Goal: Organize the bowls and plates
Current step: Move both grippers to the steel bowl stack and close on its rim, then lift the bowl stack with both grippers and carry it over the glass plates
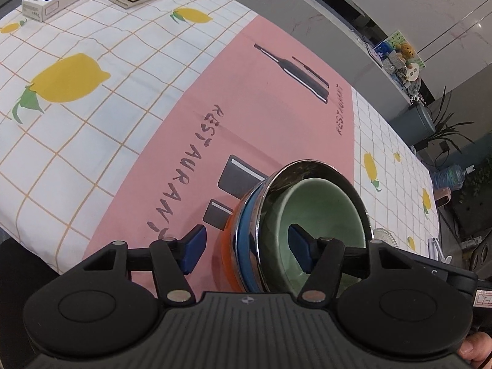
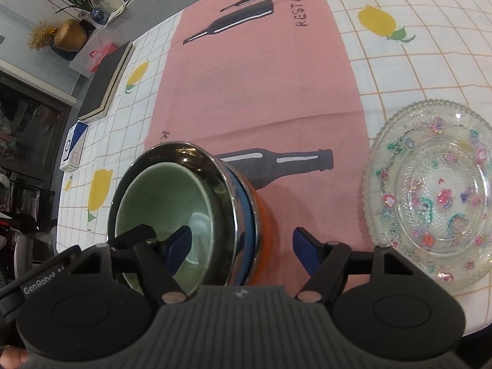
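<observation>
Both tools straddle the nested bowl stack [image 1: 307,224] rim at lower centre, left tool [image 1: 246,247] and right tool [image 2: 243,250] open, pads not pressing; glass plate [image 2: 430,193] at right.

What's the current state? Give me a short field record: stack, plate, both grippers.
stack: green bowl inside steel bowl, over blue and orange bowls, on pink cloth
plate: glass plate, apart from the stack
left gripper: straddles stack wall, pads not touching
right gripper: the same from the opposite side
</observation>
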The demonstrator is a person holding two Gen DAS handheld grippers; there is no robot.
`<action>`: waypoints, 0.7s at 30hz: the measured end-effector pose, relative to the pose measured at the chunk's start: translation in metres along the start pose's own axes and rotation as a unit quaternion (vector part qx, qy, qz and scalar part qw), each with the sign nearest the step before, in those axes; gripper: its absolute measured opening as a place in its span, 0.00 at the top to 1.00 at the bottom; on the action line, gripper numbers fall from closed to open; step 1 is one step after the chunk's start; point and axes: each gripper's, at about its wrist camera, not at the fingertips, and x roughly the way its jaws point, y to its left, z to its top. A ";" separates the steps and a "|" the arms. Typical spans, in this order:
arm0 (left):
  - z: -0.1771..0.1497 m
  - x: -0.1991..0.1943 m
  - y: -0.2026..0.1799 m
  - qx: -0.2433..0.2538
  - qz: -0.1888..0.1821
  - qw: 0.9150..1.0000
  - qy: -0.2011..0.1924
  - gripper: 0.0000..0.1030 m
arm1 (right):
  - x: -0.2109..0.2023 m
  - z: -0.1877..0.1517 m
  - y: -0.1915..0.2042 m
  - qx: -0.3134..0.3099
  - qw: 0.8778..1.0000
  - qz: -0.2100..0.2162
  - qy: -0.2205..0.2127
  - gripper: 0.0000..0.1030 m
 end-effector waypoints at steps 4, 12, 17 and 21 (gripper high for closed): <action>0.000 0.006 -0.001 0.007 0.003 1.000 0.005 0.32 | 0.004 0.002 -0.002 0.003 1.000 0.002 0.001 0.36; 0.001 0.014 -0.001 0.006 0.003 1.000 0.016 0.40 | 0.010 0.003 -0.002 0.000 1.000 0.009 0.009 0.46; 0.001 0.019 0.000 0.006 0.007 1.000 0.021 0.46 | 0.011 0.004 -0.003 0.000 1.000 0.014 0.010 0.53; 0.001 0.021 0.001 0.003 -0.005 1.000 0.020 0.53 | 0.011 0.004 -0.004 -0.001 1.000 0.017 0.009 0.55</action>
